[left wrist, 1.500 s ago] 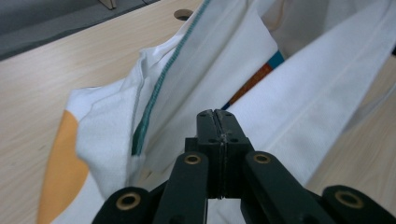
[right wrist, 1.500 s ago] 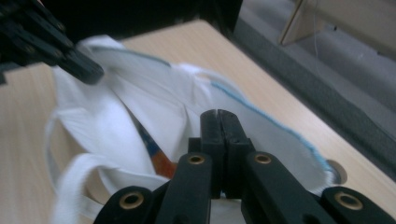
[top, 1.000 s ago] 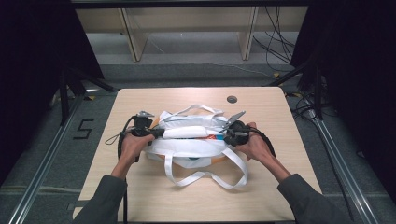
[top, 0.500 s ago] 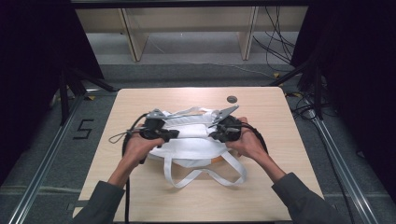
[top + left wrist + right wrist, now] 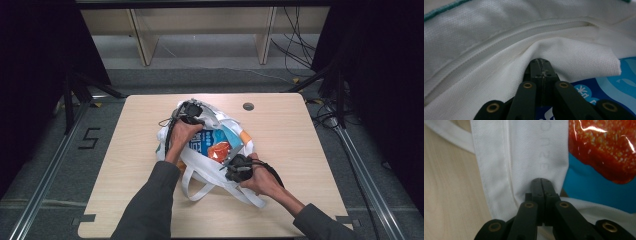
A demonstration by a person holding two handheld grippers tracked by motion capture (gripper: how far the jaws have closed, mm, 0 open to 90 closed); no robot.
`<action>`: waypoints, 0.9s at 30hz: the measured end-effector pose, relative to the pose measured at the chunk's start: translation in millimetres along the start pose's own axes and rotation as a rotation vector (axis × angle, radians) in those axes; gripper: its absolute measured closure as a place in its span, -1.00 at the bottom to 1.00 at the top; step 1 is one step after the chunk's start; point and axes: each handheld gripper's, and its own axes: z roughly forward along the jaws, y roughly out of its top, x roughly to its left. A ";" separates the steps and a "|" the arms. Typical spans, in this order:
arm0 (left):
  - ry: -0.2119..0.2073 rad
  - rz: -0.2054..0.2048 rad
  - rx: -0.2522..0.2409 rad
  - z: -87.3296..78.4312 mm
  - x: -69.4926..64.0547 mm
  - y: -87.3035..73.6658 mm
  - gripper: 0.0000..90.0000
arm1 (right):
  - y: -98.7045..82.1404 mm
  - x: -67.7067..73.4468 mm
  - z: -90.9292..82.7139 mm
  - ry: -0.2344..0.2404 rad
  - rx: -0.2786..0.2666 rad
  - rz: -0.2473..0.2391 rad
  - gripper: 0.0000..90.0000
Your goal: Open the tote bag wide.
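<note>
While both tongs are pinching opposite rims of the white bag (image 5: pixel 200 167) mid-table (image 5: pixel 300 200), left tongs (image 5: pixel 540 65) and right tongs (image 5: pixel 541 185) are clamping fabric; pulling evenly apart likely keeps the mouth open around the snack packet (image 5: pixel 218 150).

Readable marks: one floor numeral, little else.

We read a black "5" (image 5: pixel 89 138) on the grey floor, at nine o'clock from the table (image 5: pixel 130 165). In the right gripper view, faint mirrored letters (image 5: pixel 545 150) show through the white bag fabric (image 5: pixel 524 157); we cannot read them. White print on the blue packet (image 5: pixel 584 91) is too cropped to read.
</note>
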 end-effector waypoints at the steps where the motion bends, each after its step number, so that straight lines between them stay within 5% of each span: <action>1: -0.004 0.004 0.006 -3.2 -1.2 -1.0 0.98 | 1.9 -0.6 -3.3 0.014 0.005 0.032 1.00; 3: -0.023 -0.004 -0.001 -6.6 -1.1 -2.9 0.98 | 4.9 0.0 -8.7 0.026 0.003 0.059 1.00; 4: -0.051 -0.014 -0.016 -11.6 -0.9 -6.2 0.98 | 9.0 -4.0 -14.2 0.058 -0.041 0.032 1.00; 5: -0.076 -0.024 -0.029 -16.2 -0.3 -8.7 0.98 | 15.2 -3.9 -27.0 0.061 -0.077 0.094 1.00; 6: -0.089 -0.013 -0.052 -25.5 0.4 -11.7 0.95 | 27.2 -14.8 -38.5 0.015 -0.187 0.066 1.00; 8: -0.079 0.011 -0.076 -37.1 1.7 -13.6 0.95 | 43.7 -27.8 -52.0 -0.052 -0.215 0.063 1.00; 13: -0.104 0.009 -0.074 -47.8 8.4 -22.8 0.95 | 73.2 -60.7 -51.6 -0.140 -0.196 0.085 1.00; 16: -0.140 0.026 -0.030 -50.7 13.0 -37.6 0.93 | 85.4 -80.4 -27.6 -0.157 -0.136 0.062 1.00; 17: -0.143 0.043 -0.007 -51.0 12.5 -44.1 0.93 | 87.6 -86.6 -21.0 -0.185 -0.109 0.057 1.00; 18: -0.149 0.106 0.079 -49.3 6.5 -60.2 0.93 | 88.9 -101.3 -11.6 -0.206 -0.094 0.100 1.00; 19: -0.149 0.106 0.079 -49.3 6.5 -60.2 0.98 | 88.9 -101.3 -11.6 -0.206 -0.094 0.100 1.00; 20: -0.122 0.189 0.104 -56.1 -3.4 -74.8 0.98 | 86.5 -119.2 -7.2 -0.287 -0.067 0.153 1.00; 21: -0.122 0.189 0.104 -56.1 -3.4 -74.8 0.98 | 86.5 -119.2 -7.2 -0.287 -0.067 0.153 1.00; 22: -0.113 0.221 0.136 -61.1 -5.6 -80.3 0.98 | 83.5 -127.7 -2.4 -0.359 0.007 0.167 1.00; 23: -0.112 0.261 0.182 -65.5 -5.7 -87.3 0.99 | 77.6 -137.7 4.4 -0.361 0.035 0.198 1.00; 24: -0.127 0.314 0.195 -69.2 -9.6 -105.0 0.99 | 63.2 -154.2 11.4 -0.304 0.025 0.265 1.00; 27: -0.102 0.340 0.228 -70.8 -16.1 -104.7 0.99 | 54.5 -163.9 12.6 -0.252 -0.013 0.310 1.00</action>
